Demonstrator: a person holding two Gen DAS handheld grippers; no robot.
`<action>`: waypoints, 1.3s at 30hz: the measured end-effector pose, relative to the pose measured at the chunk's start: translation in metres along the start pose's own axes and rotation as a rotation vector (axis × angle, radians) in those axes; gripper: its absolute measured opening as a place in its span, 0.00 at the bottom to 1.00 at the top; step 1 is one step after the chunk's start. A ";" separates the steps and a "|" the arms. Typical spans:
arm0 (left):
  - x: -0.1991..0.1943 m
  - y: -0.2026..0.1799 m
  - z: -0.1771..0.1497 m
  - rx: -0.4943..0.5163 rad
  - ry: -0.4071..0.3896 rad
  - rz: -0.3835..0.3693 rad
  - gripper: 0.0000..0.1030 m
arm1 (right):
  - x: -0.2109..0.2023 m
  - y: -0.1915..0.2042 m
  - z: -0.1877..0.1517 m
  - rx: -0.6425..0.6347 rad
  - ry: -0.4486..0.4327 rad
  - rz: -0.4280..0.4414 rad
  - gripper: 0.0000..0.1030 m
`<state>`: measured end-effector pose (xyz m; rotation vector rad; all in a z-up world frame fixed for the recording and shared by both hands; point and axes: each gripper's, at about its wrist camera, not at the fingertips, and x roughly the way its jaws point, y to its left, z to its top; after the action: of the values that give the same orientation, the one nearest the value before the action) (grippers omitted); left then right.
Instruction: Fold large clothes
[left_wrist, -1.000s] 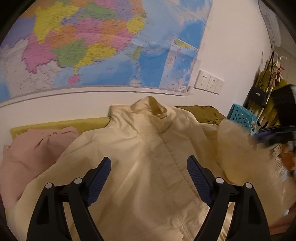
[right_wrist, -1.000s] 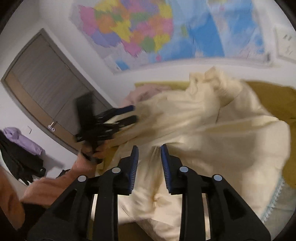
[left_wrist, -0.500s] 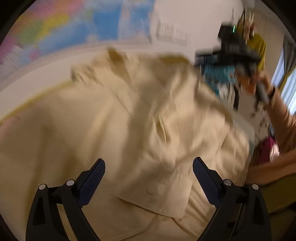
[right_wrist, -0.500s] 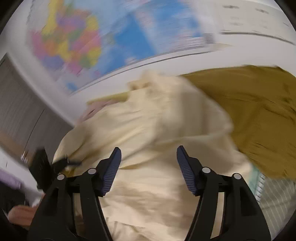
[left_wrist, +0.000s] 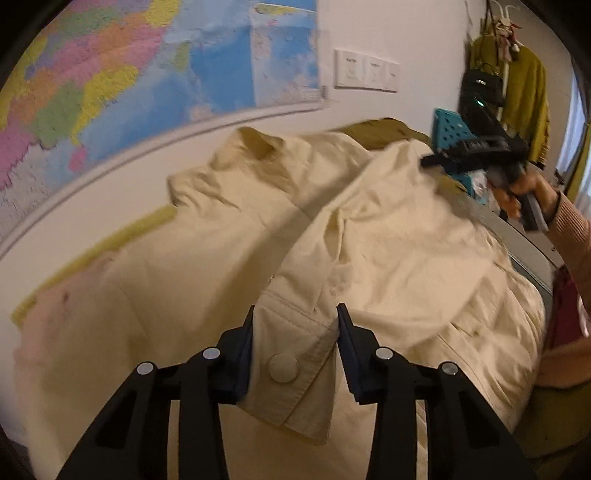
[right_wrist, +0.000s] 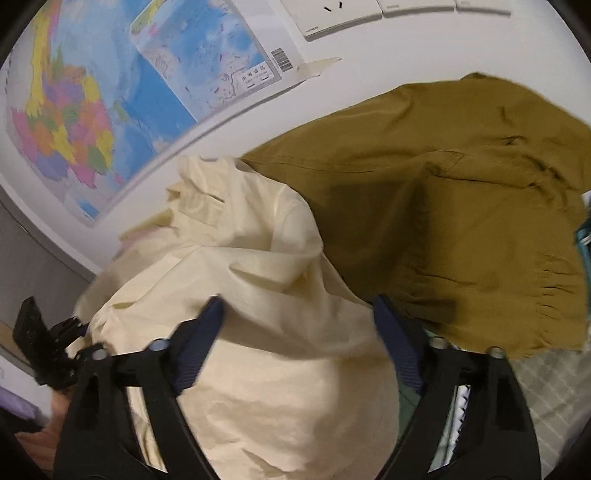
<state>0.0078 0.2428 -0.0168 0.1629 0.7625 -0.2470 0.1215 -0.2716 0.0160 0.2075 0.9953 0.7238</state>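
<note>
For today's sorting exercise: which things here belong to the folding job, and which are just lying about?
Part of the job:
cream jacket
sleeve cuff, between the left gripper fingers
right gripper, open over the jacket

Just lying about:
olive garment
wall map
teal basket

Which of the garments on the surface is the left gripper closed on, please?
The cream jacket: the left gripper pinches its snap-buttoned cuff, while the olive-brown garment lies untouched behind it.

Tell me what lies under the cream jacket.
An olive-brown garment runs under the cream jacket at its right edge; pink cloth and a yellow-green strip show at its left. Everything beneath its middle is covered.
</note>
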 end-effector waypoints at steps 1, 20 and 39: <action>0.003 0.002 0.001 -0.001 0.008 0.015 0.40 | 0.002 -0.003 0.001 0.015 0.001 0.022 0.55; 0.013 0.038 0.001 -0.111 0.058 0.164 0.77 | -0.039 0.059 0.001 -0.159 -0.185 -0.098 0.46; -0.157 0.103 -0.112 -0.401 -0.008 0.519 0.82 | 0.177 0.195 -0.055 -0.423 0.308 0.087 0.46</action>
<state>-0.1471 0.3927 0.0195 -0.0240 0.7218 0.3967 0.0462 -0.0199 -0.0441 -0.2376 1.1020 1.0484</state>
